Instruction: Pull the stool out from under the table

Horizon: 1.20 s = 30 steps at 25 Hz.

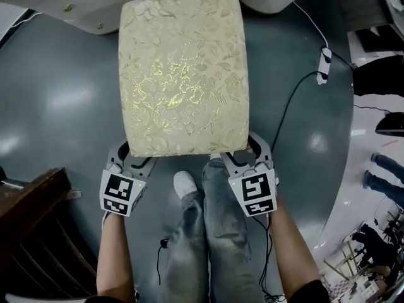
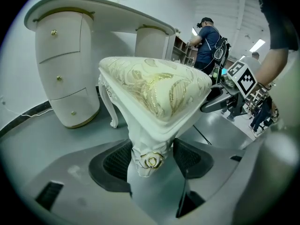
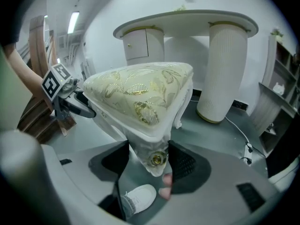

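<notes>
**Clearance around the stool**

We find open grey floor (image 1: 57, 100) left and right of the stool (image 1: 183, 74). Beyond it, the table (image 1: 82, 2) pedestals close off the far side. Against its near edge stand the person's legs (image 1: 218, 232). Dark wooden furniture (image 1: 31, 219) stands near-left, and a corded power strip (image 1: 324, 64) lies far-right.

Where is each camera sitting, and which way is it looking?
Head view: on the person's head, looking steeply down at the stool and floor; shows forearms, legs, a shoe, the left gripper and right gripper.
Left gripper view: on the left gripper, looking along its fingers, shut on a stool corner, toward the table; the right gripper shows at right.
Right gripper view: on the right gripper, facing the table, gripping the other near corner; the left gripper shows at left.
Shared: both gripper views show stool and table.
</notes>
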Tool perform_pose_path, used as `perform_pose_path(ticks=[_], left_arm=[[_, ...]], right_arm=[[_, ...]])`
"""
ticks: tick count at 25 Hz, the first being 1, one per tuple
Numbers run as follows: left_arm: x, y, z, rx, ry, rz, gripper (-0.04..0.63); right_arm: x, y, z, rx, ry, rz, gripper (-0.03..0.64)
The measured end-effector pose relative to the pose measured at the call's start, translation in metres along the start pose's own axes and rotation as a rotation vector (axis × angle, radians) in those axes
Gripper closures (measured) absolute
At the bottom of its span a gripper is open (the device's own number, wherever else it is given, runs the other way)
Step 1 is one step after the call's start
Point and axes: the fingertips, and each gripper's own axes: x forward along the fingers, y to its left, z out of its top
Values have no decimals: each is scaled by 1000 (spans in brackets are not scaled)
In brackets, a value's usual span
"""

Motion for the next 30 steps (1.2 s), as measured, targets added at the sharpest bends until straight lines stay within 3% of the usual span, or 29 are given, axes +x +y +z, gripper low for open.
perform_pose_path(ticks=[14, 30], left_arm=[[-4, 1, 1, 5, 17, -43, 324], [-6, -1, 2, -1, 39, -28, 324]], right_arm=[[-1, 2, 1, 8, 27, -4, 296], [-3, 2, 2, 16, 32, 11, 298]])
